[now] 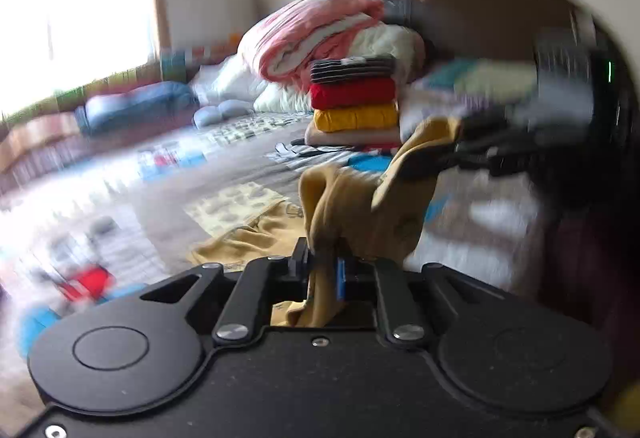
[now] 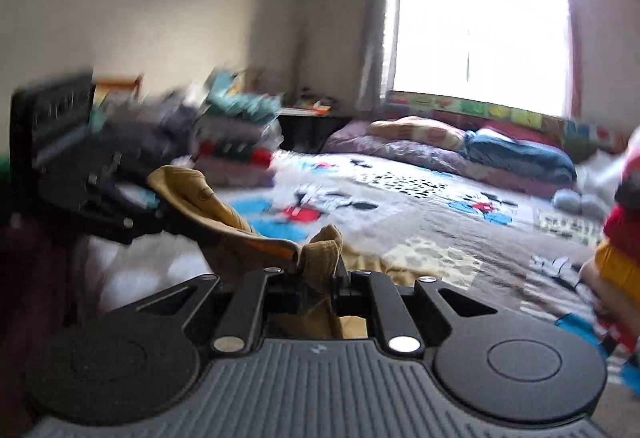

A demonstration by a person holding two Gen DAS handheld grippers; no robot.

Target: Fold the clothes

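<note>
A mustard-yellow garment [image 1: 360, 206] hangs stretched between my two grippers above the bed. My left gripper [image 1: 324, 258] is shut on one bunched corner of it. In the same view my right gripper [image 1: 436, 158] comes in from the right, shut on the other corner. In the right wrist view my right gripper [image 2: 320, 270] is shut on the yellow garment [image 2: 240, 234], and my left gripper [image 2: 160, 214] holds the far corner at the left. The garment's lower part trails onto the bed [image 1: 248, 242].
A stack of folded clothes [image 1: 354, 98], striped, red and yellow, stands on the bed cover [image 2: 420, 206], also at the right edge of the right wrist view [image 2: 616, 238]. Rolled pink and white quilts [image 1: 320, 30] lie behind it. Another clothes pile [image 2: 236, 134] is far left. Pillows [image 2: 520, 154] lie under the window.
</note>
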